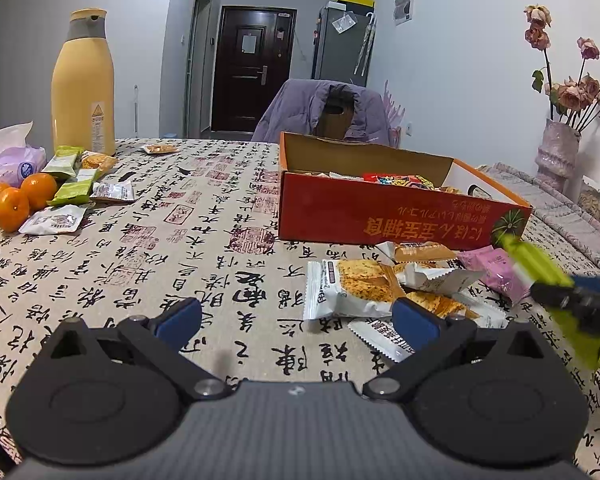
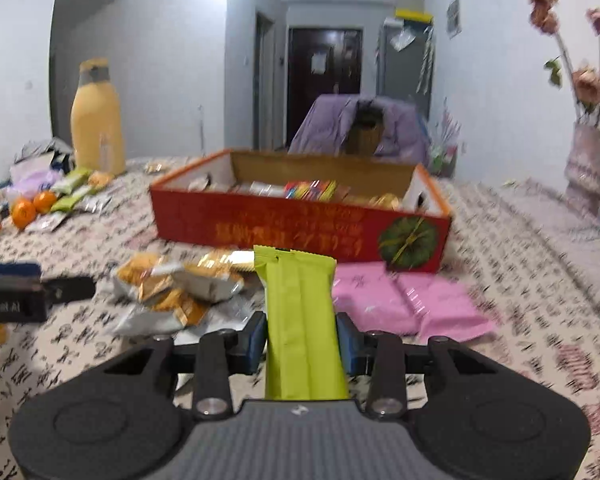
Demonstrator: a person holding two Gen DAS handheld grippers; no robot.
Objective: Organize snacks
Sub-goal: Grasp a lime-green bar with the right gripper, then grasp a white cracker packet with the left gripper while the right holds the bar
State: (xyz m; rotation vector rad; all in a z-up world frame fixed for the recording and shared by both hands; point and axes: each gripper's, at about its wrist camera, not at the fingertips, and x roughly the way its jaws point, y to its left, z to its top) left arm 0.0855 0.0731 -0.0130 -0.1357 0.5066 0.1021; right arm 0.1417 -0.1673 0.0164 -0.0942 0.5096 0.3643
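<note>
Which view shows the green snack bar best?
The right wrist view: the green snack bar fills the centre, sharp, clamped in the right gripper. The left wrist view catches it only as a blurred streak at the right edge.

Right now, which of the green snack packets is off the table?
The green snack packet clamped in the right tool, in front of the red box. The other green packets lie beside the oranges.

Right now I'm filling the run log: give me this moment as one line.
right tongs: shut on green snack bar | left tongs: open, empty | red box: behind, holds snacks | loose packets: on table
</note>
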